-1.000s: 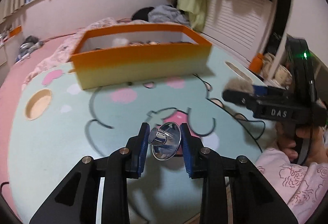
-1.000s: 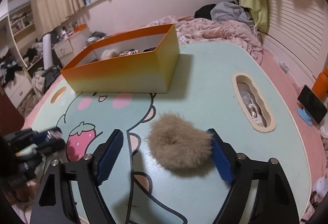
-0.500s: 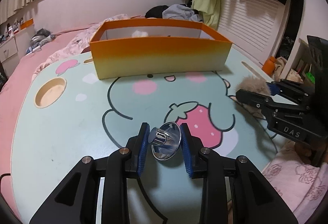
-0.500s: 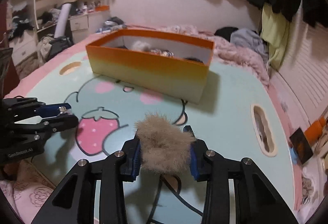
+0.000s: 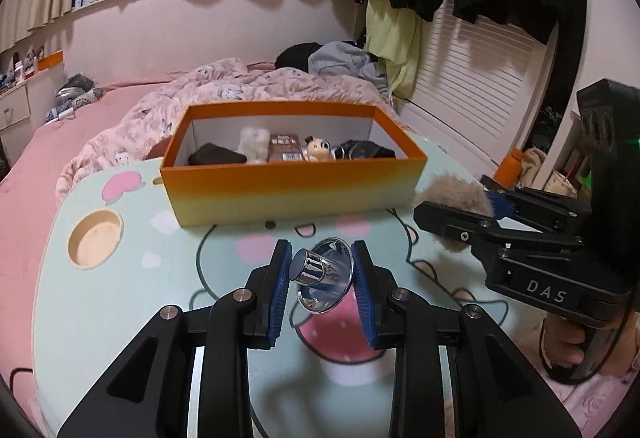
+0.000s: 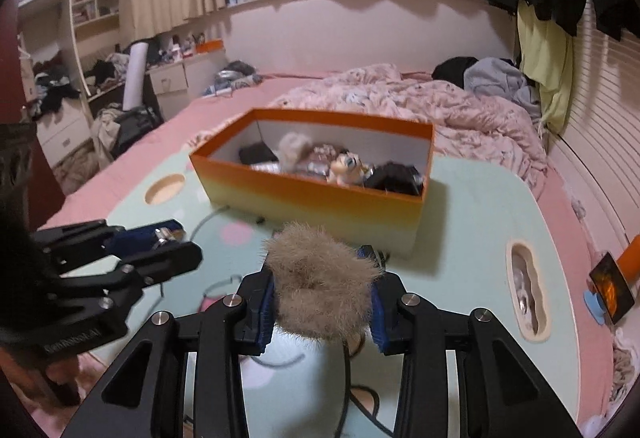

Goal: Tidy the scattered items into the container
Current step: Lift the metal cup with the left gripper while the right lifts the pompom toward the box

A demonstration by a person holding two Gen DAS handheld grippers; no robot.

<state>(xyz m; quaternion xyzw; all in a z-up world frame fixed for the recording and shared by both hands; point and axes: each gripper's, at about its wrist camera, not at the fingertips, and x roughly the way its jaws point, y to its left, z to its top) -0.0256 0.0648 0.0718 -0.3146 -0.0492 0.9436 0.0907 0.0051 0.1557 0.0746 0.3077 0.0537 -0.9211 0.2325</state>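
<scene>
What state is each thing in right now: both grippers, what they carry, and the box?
Left gripper: jaws shut on the funnel.
Funnel: shiny metal, gripped by its wide rim, narrow spout towards the camera, off the table.
Right gripper: jaws shut on the scrunchie.
Scrunchie: furry, squeezed between the pads, off the table.
Box: orange, open-topped, upright on the table, already holding several items.

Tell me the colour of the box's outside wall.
Orange at the rim, fading to yellow below; the box shows best in the left wrist view.
</scene>
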